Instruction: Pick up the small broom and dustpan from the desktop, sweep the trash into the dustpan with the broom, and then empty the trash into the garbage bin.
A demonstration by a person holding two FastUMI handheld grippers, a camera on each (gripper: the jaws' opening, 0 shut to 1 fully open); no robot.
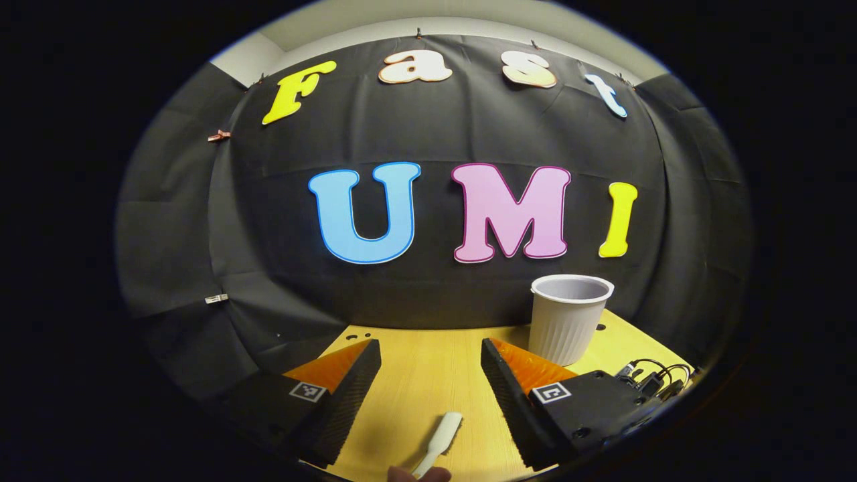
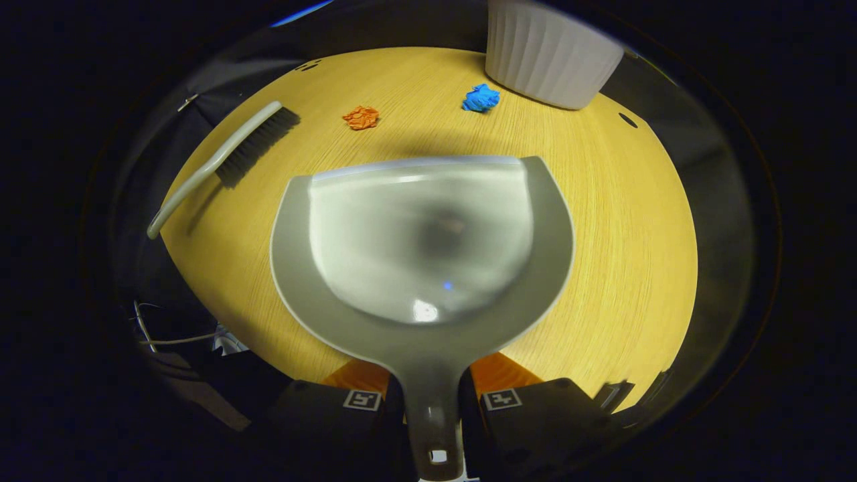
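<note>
**Dustpan gripped, broom lying free**

The grey dustpan (image 2: 422, 248) is held over the wooden desktop (image 2: 622, 221), its handle pinched between both fingers of the right gripper (image 2: 432, 402). The small broom (image 2: 227, 157) lies well to its left, untouched. Beyond the pan's lip sit an orange scrap (image 2: 361, 117) and a blue scrap (image 2: 481, 98), the latter just beside the white ribbed bin (image 2: 546, 57). No readable writing on any of them. The left gripper (image 1: 430, 375) stands wide open, holding nothing, a white handle tip (image 1: 442, 435) below it.

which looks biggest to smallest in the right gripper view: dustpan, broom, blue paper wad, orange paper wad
1. dustpan, largest by far, though it is held closest to the camera
2. broom
3. blue paper wad and orange paper wad, which look about alike, so they are not ranked against each other
</note>
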